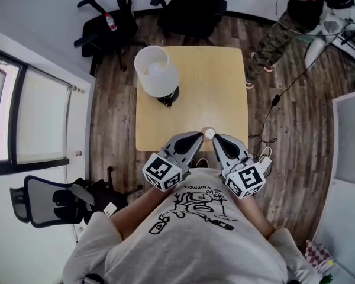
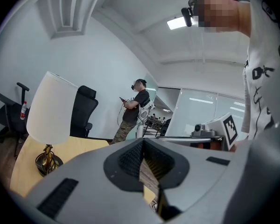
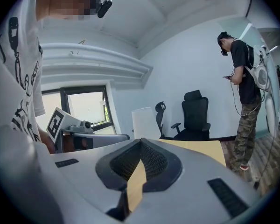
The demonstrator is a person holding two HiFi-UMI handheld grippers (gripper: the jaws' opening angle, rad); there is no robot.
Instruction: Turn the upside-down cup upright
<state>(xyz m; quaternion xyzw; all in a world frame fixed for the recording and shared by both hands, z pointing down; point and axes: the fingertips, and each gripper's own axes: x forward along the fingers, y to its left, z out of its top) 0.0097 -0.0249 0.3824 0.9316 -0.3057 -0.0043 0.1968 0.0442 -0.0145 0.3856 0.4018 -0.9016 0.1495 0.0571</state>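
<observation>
Pale wood table (image 1: pixel 225 87), square top, standing on dark plank flooring (image 1: pixel 296 129).

Item one: cup (image 1: pixel 209 133), small and round, seen from straight above. It sits at the table's near edge, between the tips of the two grippers and just beside each. I cannot tell from this height whether it stands upright or touches either tip.

Item two: left gripper (image 1: pixel 196 136), grey, marker cube at its rear. In its own view I read the jaws as drawn together at the tip, with nothing gripped between them.

Item three: right gripper (image 1: pixel 216 139), the same pattern. Its jaws are likewise drawn together and empty (only tabletop shows through the gap behind the tip). Neither gripper view shows the cup.

Item four: lamp (image 1: pixel 157 70), white shade on a dark base, at the table's far left.

Item five: black office chairs (image 1: pixel 106 25), two beyond the table and one more near the window (image 1: pixel 12 117).

Item six: a standing person (image 1: pixel 284 28) in camouflage trousers, well apart from the table.
</observation>
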